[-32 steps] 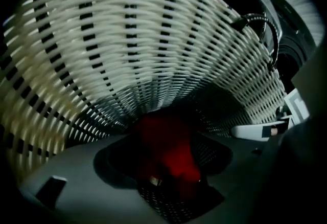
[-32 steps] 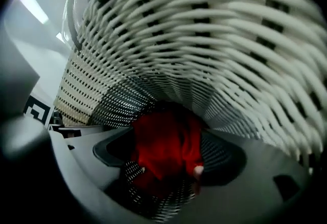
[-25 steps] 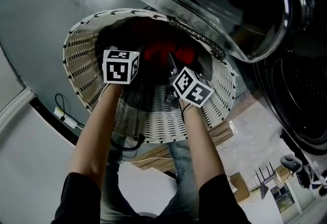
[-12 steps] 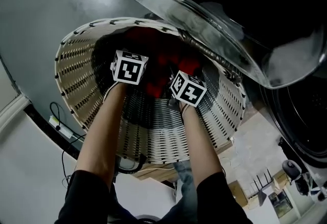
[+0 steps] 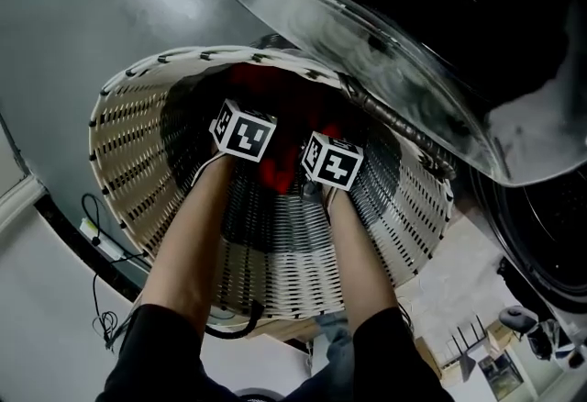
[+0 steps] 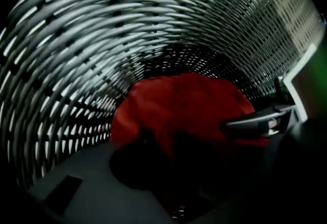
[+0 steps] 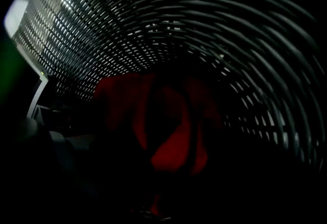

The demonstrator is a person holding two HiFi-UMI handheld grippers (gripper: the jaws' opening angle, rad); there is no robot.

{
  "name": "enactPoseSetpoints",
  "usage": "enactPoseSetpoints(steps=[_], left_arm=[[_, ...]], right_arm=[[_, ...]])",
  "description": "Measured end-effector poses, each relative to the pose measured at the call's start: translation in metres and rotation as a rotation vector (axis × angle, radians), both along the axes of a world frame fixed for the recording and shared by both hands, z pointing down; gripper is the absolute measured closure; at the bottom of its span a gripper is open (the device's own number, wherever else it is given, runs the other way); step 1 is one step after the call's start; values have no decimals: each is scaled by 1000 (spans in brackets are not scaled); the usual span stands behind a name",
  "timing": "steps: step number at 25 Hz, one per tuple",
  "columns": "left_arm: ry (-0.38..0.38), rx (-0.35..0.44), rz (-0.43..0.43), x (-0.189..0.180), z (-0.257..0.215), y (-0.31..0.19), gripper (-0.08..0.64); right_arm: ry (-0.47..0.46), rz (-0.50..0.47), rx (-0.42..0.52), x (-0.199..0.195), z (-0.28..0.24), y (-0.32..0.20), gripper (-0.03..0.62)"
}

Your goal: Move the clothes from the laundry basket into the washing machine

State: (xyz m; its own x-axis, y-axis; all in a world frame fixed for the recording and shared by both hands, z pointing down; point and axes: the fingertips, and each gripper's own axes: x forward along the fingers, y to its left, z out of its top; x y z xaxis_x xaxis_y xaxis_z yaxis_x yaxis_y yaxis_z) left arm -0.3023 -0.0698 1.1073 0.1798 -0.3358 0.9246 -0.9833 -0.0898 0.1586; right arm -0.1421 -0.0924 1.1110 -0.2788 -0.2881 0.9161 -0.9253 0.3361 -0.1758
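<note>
The red clothes [image 5: 280, 116] lie bunched at the bottom of the basket [image 5: 138, 152], and both your tools point down at them. Your left gripper [image 5: 245, 132] is right at the heap. Its jaws have just been closing with red cloth in front of them, but they show only as a black mass, so you cannot tell whether the pads bite. Your right gripper [image 5: 332, 161] sits just beside it. Its jaws are wide apart, though they have just narrowed a little, and a red fold shows between their dark shapes. Any contact there is too dim to read.

The woven basket stands on a grey floor [image 5: 83, 5], close under the washer's open glass door [image 5: 367, 42], with the dark drum [image 5: 550, 226] at the right edge. A cable [image 5: 96, 240] trails along the pale strip at the left. Your forearms cover the near basket wall, and the marker cubes hide both sets of fingertips from above.
</note>
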Motion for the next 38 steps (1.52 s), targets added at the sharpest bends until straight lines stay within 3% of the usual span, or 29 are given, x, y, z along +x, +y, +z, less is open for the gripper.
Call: enactPoseSetpoints(steps=[3, 6, 9, 21, 25, 31, 38], left_arm=[[27, 11, -23, 2, -3, 1, 472], [46, 44, -28, 4, -14, 8, 497], [63, 80, -24, 11, -35, 11, 505], [93, 144, -95, 13, -154, 19, 505], [102, 163, -69, 9, -200, 24, 506], [140, 183, -103, 14, -269, 40, 506], [151, 227, -47, 20, -345, 44, 506]], right_arm=[[-13, -18, -41, -6, -1, 5, 234], [-13, -68, -34, -12, -13, 14, 412], [-14, -82, -4, -17, -33, 17, 509], [-81, -117, 53, -19, -155, 25, 528], [-108, -109, 65, -23, -199, 34, 528], [-133, -165, 134, -19, -270, 48, 526], [-181, -146, 177, -14, -350, 51, 526]])
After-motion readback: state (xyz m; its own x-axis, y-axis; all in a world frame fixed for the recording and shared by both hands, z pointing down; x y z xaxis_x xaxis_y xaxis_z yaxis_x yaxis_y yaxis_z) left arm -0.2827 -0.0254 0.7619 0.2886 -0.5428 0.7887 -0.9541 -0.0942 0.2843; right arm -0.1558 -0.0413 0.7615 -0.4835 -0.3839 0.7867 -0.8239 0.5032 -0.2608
